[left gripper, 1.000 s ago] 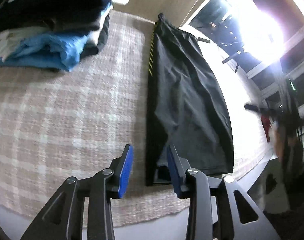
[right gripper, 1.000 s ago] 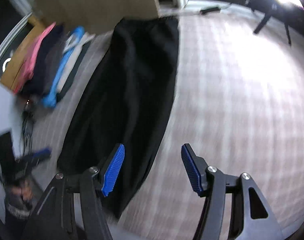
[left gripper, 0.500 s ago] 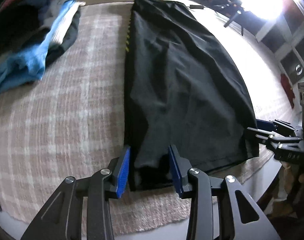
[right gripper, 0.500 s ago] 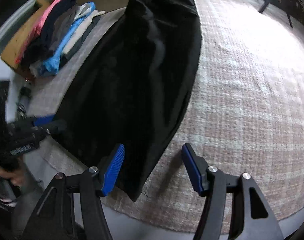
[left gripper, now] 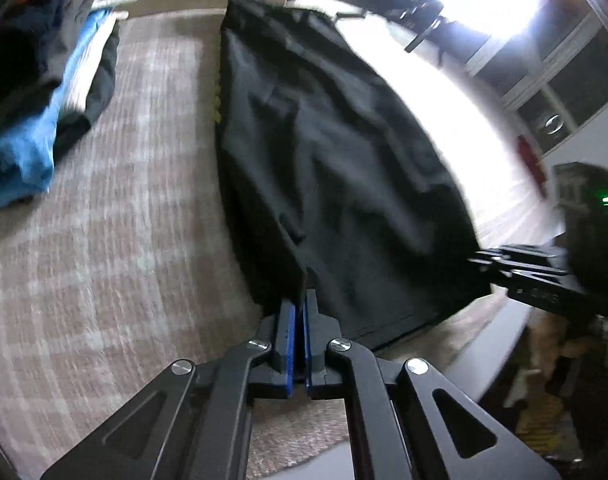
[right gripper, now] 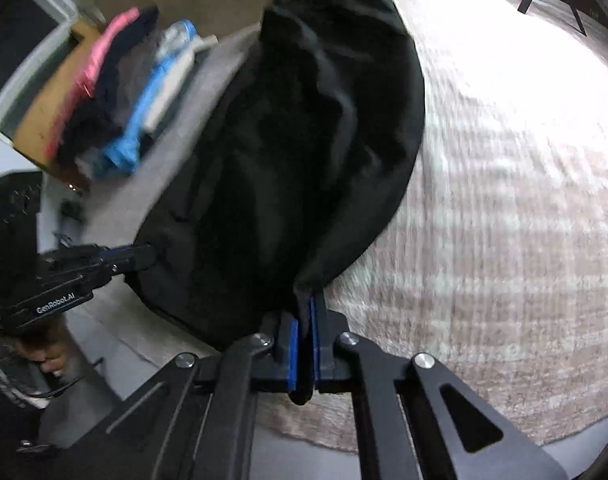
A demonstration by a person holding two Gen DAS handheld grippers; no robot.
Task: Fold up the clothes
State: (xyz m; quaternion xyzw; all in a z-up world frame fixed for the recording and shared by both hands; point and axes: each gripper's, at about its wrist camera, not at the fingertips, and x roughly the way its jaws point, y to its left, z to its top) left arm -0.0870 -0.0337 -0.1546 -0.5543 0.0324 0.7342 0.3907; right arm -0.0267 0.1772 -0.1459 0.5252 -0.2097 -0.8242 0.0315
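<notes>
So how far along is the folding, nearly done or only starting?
Partly done. A stack of folded clothes already sits at the far side of the checked cloth. In hand is a black garment, apparently shorts: the left gripper and right gripper are each shut on a near corner, lifting that edge. Left to do: carry that edge over to the far end, then move the garment to the stack.

I am seeing bare checked rug (right gripper: 504, 184) lying open to the right of the black garment (right gripper: 304, 140). A stack of folded clothes (left gripper: 43, 92) is occupying the far left, with a rug strip between.
</notes>
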